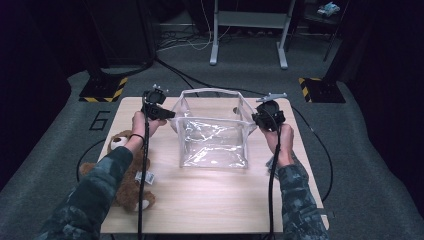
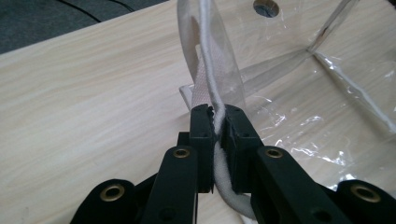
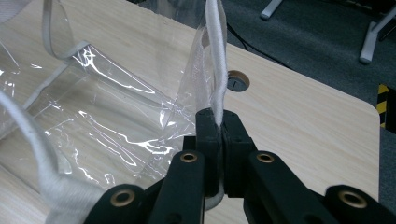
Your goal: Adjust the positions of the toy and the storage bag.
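A clear plastic bag [image 1: 214, 137] with white fabric trim stands open in the middle of the wooden table [image 1: 200, 200]. My left gripper [image 1: 170, 115] is at the bag's left rim, and its jaws pinch the white trim [image 2: 218, 116] between them. My right gripper [image 1: 253, 119] is at the bag's right rim, shut on the white trim [image 3: 217, 84] there. The bag's mouth is stretched between the two. In the left gripper view my left gripper [image 2: 218, 122] points along the trim, and in the right gripper view my right gripper [image 3: 219, 126] does the same.
A brown teddy bear [image 1: 127, 175] lies on the table's left side, under the person's left forearm. A round cable hole [image 3: 236, 81] sits in the tabletop near the right rim. White desk legs [image 1: 247, 35] and yellow-black floor markers [image 1: 102, 90] stand beyond the table.
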